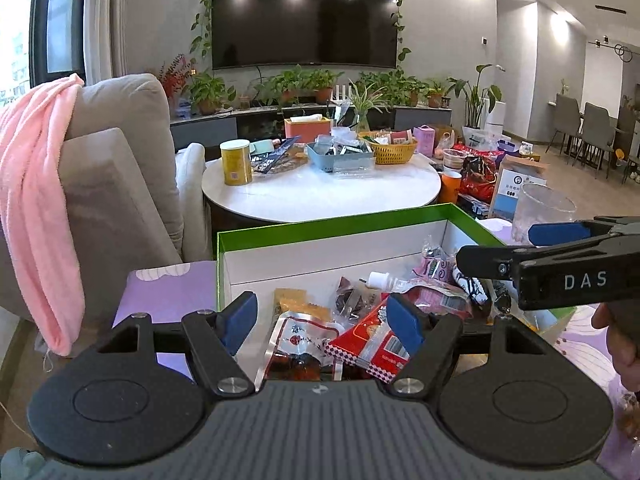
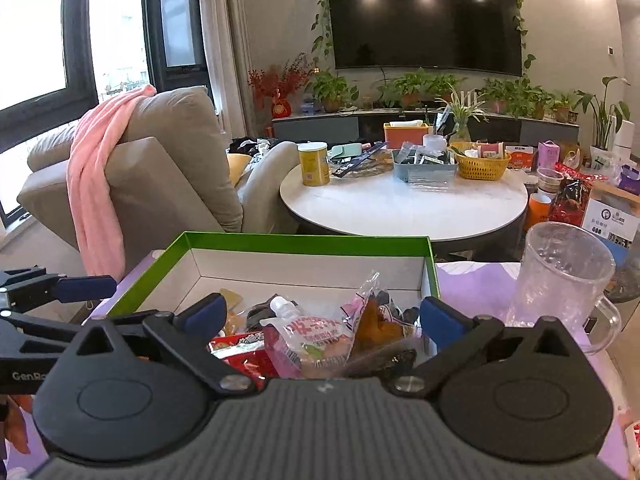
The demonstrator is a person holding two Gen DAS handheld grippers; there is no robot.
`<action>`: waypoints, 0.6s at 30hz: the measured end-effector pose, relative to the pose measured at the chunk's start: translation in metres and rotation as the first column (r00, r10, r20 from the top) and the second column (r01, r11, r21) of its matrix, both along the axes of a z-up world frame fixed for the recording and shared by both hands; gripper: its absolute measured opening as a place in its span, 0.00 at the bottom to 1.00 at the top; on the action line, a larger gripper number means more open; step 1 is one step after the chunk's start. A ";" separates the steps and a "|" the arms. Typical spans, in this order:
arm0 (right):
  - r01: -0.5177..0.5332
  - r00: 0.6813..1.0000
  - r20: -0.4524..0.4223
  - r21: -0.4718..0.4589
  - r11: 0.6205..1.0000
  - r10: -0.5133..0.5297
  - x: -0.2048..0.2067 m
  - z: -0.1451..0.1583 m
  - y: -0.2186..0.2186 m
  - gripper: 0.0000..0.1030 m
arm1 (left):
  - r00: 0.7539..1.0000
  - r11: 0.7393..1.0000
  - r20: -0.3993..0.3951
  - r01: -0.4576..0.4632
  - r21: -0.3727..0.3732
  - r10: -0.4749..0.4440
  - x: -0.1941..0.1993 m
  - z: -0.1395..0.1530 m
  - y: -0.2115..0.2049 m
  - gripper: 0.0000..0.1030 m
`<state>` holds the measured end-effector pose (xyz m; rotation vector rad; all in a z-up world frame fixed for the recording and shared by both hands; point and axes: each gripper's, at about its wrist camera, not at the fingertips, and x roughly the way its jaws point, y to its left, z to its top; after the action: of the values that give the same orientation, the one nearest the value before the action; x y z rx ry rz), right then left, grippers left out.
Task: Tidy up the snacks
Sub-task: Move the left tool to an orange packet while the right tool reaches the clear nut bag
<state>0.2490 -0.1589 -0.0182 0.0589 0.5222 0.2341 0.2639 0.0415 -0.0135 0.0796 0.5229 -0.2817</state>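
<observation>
A green-rimmed box (image 1: 336, 226) with white inner walls is placed on a purple cloth (image 1: 168, 296), and the snacks are gathered inside it. The left gripper (image 1: 322, 326) is held at the near edge of the box with its blue-padded fingers (image 1: 404, 322) spread wide; nothing is gripped between them. In the gap between the fingers a clear packet with red contents (image 1: 298, 350) is seen, and just right of it a red and white checked packet (image 1: 372, 344) is found, partly behind the right finger. Farther in, a dark wrapped snack (image 1: 352, 298) and a pink printed packet (image 1: 434, 266) are lying. The right gripper (image 2: 322, 318) is likewise held at the near edge of the box, fingers spread wide and empty. Between its fingers a pink spouted pouch (image 2: 312, 338) is seen, with a red packet (image 2: 244, 352) to its left and a clear packet of brown pieces (image 2: 376, 320) to its right. A clear plastic mug (image 2: 560, 276) is stood on the cloth just right of the box. Beyond the box a round white table (image 2: 400, 208) is located, bearing a yellow can (image 2: 314, 164), a grey tray (image 2: 424, 168) and a yellow basket (image 2: 482, 166). At far left, a pink towel (image 1: 36, 200) is draped over a grey armchair (image 1: 128, 176).
</observation>
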 end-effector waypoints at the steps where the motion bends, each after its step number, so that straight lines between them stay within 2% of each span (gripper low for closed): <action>1: 0.000 1.000 0.004 -0.001 1.000 0.000 -0.003 0.001 -0.001 0.92 | 1.000 1.000 0.006 0.001 0.002 -0.001 -0.004 0.001 0.000 0.67; 6: 0.008 1.000 0.026 0.013 1.000 -0.008 -0.024 0.008 -0.017 0.92 | 0.998 0.999 0.028 0.049 -0.014 -0.049 -0.029 0.010 -0.002 0.67; 12: 0.079 0.996 0.034 -0.004 0.997 -0.078 -0.056 0.008 -0.047 0.92 | 0.987 0.987 -0.004 0.161 -0.017 -0.161 -0.061 0.006 -0.020 0.67; 15: 0.098 0.995 0.013 -0.037 0.994 -0.098 -0.075 -0.002 -0.063 0.92 | 0.969 0.969 -0.025 0.247 -0.029 -0.248 -0.075 -0.001 -0.034 0.67; 18: 0.107 0.994 -0.013 -0.052 0.993 -0.108 -0.093 -0.013 -0.074 0.92 | 0.943 0.944 -0.058 0.330 0.008 -0.329 -0.085 -0.011 -0.055 0.67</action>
<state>0.1564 -0.2332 -0.0316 0.0392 0.5388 0.1152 0.1788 -0.0136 -0.0248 0.1781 0.5676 -0.6085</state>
